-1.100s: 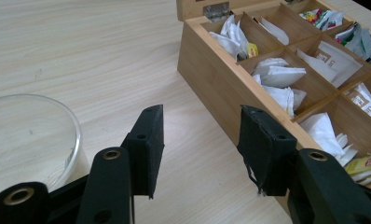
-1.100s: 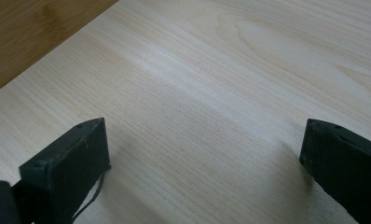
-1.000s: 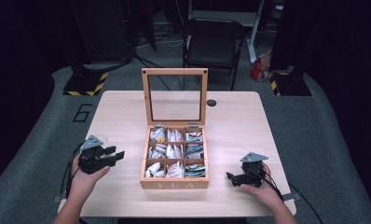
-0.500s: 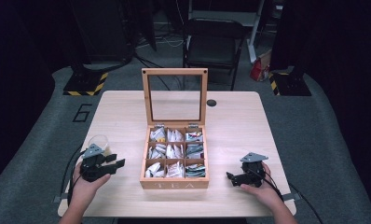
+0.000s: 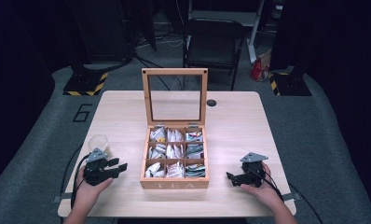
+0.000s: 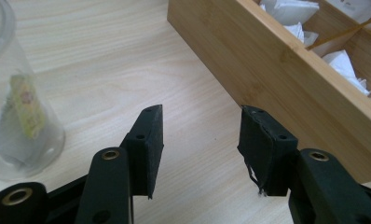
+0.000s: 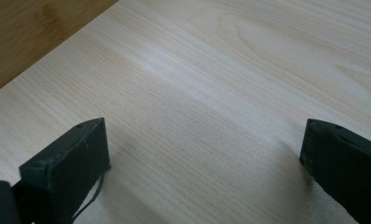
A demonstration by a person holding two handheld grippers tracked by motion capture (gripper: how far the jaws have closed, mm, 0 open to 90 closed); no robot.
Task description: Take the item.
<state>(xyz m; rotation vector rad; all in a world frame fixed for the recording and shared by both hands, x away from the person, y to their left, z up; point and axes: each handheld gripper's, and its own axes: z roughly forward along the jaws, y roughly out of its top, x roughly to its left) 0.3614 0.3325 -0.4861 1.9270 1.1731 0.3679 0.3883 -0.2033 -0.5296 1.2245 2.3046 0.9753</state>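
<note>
The tea box [image 5: 175, 158] is set mid-table between both empty, spread-jawed grippers, the left gripper [image 5: 110, 169] being held nearer to it, just right of a glass cup [image 6: 16, 116] where a tea bag [image 6: 25, 106] is kept.

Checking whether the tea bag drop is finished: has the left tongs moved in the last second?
Yes. The left tongs has drawn back toward the person along the open wooden tea box's left side, uncovering the clear plastic cup beyond it.
</note>
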